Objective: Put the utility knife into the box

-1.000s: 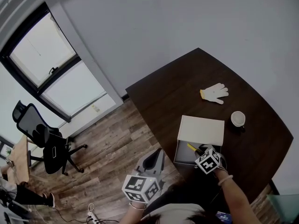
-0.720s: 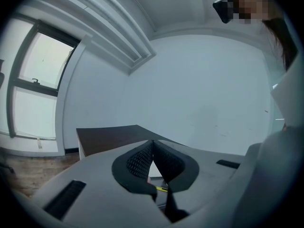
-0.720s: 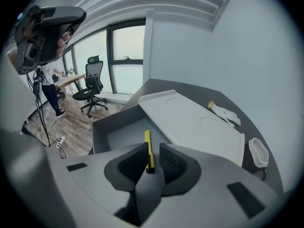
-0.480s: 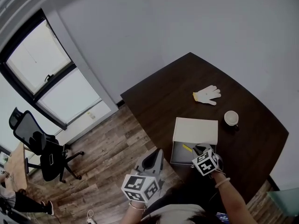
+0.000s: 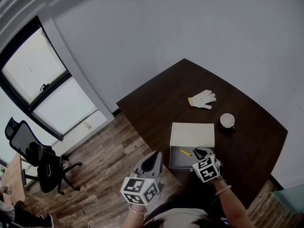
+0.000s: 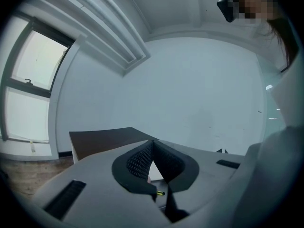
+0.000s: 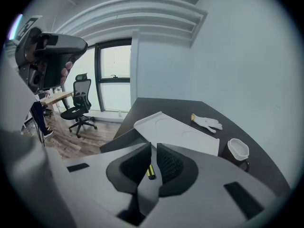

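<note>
One move left: knife sits in box, 9 o'clock of right gripper. Its empty jaws just narrowed. Lift straight up, clear of lid. Left gripper jaws together.

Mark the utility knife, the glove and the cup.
utility knife [image 5: 185,153], head view, its yellow body inside the box
glove [image 5: 203,99], head view, its palm
cup [image 5: 227,120], head view, its pale inside

**Item counts.** Two grippers: left gripper and right gripper, the latter's jaws just closing, with nothing gripped. One table. One box just below and ahead of the right gripper, containing one utility knife. Beyond that gripper: one glove and one cup. Well off the left gripper's outer side: one office chair.
</note>
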{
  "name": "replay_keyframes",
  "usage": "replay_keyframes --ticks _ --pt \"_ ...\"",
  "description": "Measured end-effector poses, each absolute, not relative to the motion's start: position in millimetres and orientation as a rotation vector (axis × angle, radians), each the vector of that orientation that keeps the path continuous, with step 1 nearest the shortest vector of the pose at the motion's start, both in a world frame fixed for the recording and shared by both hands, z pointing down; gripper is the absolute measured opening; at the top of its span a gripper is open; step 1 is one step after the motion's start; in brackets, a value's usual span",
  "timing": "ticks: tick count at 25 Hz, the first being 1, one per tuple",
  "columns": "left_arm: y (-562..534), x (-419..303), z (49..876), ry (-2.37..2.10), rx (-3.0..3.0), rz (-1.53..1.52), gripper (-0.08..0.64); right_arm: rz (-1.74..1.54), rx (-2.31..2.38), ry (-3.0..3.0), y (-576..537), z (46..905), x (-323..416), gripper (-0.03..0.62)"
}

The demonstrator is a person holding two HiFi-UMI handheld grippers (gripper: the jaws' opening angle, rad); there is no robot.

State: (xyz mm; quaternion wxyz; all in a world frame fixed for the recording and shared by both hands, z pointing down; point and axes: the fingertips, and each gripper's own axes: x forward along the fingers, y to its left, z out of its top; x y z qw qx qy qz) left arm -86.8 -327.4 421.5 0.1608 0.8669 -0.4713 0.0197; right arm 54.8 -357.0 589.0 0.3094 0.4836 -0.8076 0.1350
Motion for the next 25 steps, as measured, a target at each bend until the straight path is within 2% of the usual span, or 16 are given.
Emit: replay_keyframes --ticks 25 --pt "-306 -37 396 -1.182 2.641 0.082 0.017 0.313 1.706 -2.231 -312 478 90 0.012"
